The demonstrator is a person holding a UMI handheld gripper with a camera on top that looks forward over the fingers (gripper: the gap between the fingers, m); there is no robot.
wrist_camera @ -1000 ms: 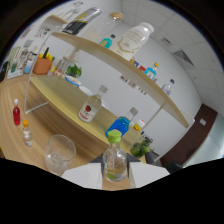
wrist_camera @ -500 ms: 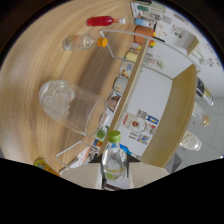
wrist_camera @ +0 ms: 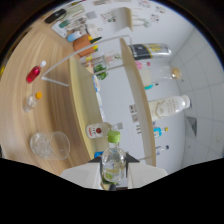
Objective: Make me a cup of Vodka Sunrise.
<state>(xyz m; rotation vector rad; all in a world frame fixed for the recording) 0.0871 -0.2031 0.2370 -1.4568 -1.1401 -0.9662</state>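
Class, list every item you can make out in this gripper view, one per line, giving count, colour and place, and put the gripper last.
Small clear plastic bottle with green cap: one, held between the gripper's fingers.
Empty clear glass: one, on the wooden table, beside the fingers.
Red bottle: one, lying farther off on the table.
Clear bottle with orange cap: one, on the table between red bottle and glass.
White bottle with red label: one, just beyond the green cap, on the shelf unit.
Large clear bottle with white label: one, on the upper shelf.
Dark-capped bottle with yellow label: one, same shelf.
Wooden table: one, light wood.
Gripper: one, white fingers closed on the small bottle.
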